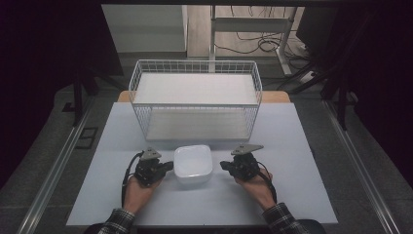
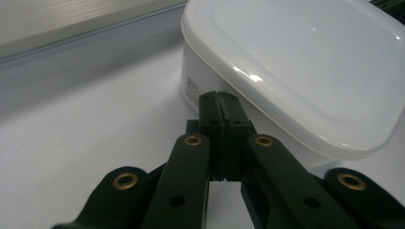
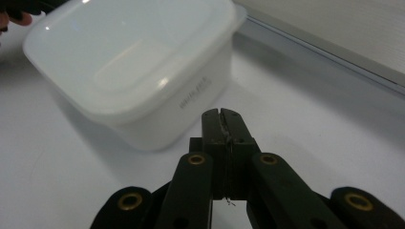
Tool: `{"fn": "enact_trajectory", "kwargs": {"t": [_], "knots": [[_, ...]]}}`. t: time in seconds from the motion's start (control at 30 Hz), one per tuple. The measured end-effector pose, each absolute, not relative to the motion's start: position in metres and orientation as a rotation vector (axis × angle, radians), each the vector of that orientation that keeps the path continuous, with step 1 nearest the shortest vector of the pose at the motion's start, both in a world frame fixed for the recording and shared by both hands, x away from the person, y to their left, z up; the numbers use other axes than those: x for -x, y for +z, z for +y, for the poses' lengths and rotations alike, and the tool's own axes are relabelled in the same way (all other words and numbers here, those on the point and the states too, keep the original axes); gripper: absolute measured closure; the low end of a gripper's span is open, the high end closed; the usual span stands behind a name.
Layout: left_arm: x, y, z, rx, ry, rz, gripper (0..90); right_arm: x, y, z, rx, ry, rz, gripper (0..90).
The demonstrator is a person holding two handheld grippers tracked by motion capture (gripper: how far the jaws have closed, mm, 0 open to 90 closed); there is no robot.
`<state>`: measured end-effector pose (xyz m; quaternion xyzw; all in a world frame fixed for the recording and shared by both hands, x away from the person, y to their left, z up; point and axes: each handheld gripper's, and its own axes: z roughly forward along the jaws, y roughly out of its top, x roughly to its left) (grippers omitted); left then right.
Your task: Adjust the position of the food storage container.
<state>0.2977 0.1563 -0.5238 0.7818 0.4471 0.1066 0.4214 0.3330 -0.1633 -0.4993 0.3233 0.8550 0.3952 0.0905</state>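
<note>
Counter (image 1: pixel 292 195): we saw a pale surface carrying everything.
Wire basket (image 1: pixel 195 100): it stood at the far side of the counter, white, with 2 flat shelves inside.
Container (image 1: pixel 193 164): we found this white lidded box near the front edge, between our 2 tools and just in front of the basket.
Left tool (image 1: pixel 168 166): we held it just left of the container, jaws clenched together on nothing.
Right tool (image 1: pixel 225 166): we held it just right of the container, jaws likewise pressed together, empty.
</note>
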Motion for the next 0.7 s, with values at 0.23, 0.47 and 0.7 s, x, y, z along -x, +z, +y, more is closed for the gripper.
{"fn": "enact_trajectory", "kwargs": {"t": [0.23,0.47,0.7], "knots": [[-0.304,-0.523,0.14,-1.968,0.268,1.071,89.7,-0.326,-0.501,-0.164,-0.961,1.169,2.555,89.4],[-0.305,-0.52,0.14,-1.988,0.33,1.068,87.9,-0.323,-0.5,-0.17,-0.959,1.186,2.559,88.9],[-0.3,-0.517,0.153,-1.979,0.376,1.098,55.0,-0.322,-0.497,-0.187,-0.971,1.163,2.478,72.5]]}}
